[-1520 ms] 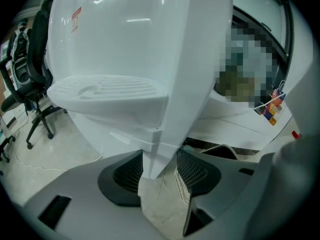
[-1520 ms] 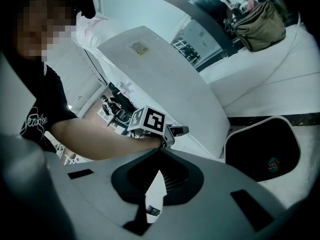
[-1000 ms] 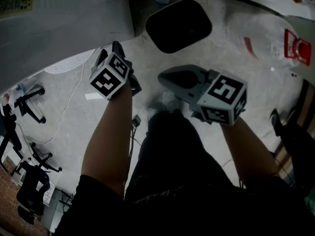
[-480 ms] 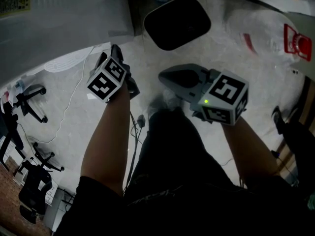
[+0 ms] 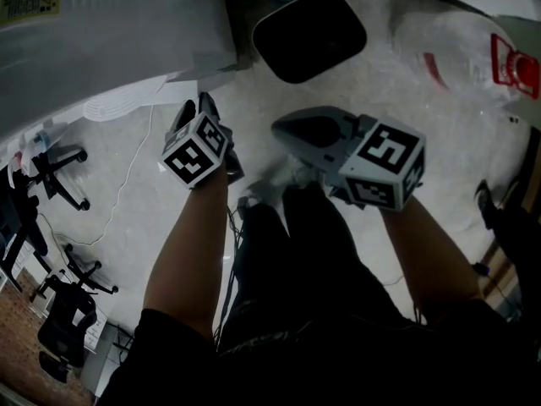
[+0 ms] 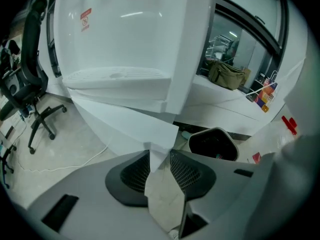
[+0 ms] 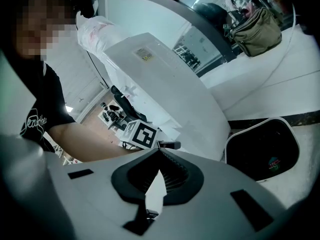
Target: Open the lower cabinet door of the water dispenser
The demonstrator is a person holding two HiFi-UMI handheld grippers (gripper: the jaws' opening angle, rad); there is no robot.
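Cabinet door (image 6: 117, 126) stands upright, seemingly pinched by closing left fingers (image 6: 187, 171); right fingers (image 7: 175, 176) shut.

Right gripper (image 7: 159, 154) is hovering with its fingers (image 7: 131, 176) meeting at the tips, nothing in between, aiming at the white water dispenser (image 7: 170, 89). Black bin (image 7: 262, 149) is sitting just right of it, olive bag (image 7: 255, 26) showing higher up.

To the right of your left gripper (image 6: 160, 154) stands a black bin (image 6: 218, 129), to its left an office chair (image 6: 31, 59) and a white cable (image 6: 85, 162), farther ahead an olive bag (image 6: 227, 75).
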